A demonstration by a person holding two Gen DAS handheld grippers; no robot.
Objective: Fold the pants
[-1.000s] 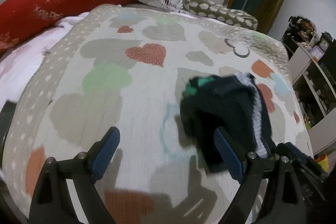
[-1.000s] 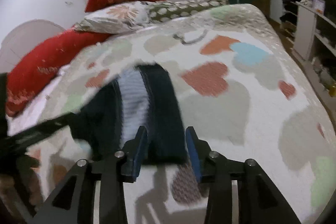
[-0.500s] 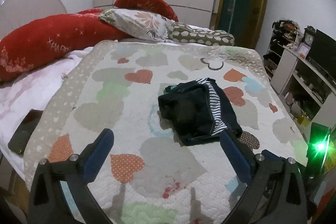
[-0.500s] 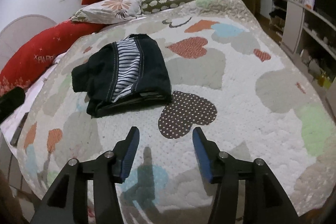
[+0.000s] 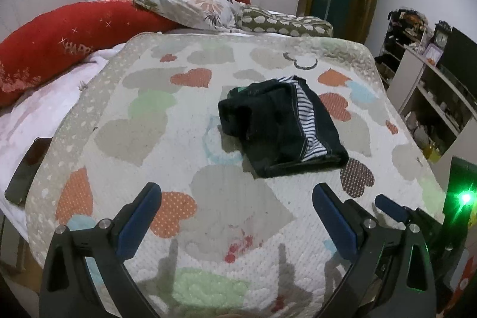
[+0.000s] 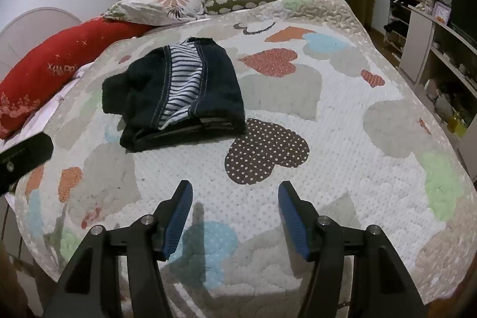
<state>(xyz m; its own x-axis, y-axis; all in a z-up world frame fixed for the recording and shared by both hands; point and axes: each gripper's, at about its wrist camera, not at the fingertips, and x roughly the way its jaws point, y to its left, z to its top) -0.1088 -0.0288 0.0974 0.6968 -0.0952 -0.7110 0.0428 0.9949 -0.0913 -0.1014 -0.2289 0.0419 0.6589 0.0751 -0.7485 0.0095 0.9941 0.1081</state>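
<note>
The dark navy pants [image 5: 280, 127] with a striped white panel lie folded in a compact bundle on the heart-patterned quilt [image 5: 167, 157]. They also show in the right wrist view [image 6: 179, 94], at the upper left. My left gripper [image 5: 235, 216] is open and empty, hovering over the quilt well short of the pants. My right gripper [image 6: 234, 212] is open and empty, also back from the bundle near the bed's front edge. Part of the right gripper's blue finger [image 5: 387, 206] shows in the left wrist view.
Red bolster pillows [image 5: 68, 32] and patterned pillows [image 5: 196, 8] lie at the head of the bed. A dark phone [image 5: 25, 169] lies at the bed's left edge. White shelves [image 6: 438, 49] with clutter stand right of the bed. A green light [image 5: 465, 197] glows at right.
Both grippers have let go of the pants and pulled back toward the bed's front edge. The right gripper has opened wider. The pants now lie still, folded on the quilt.
</note>
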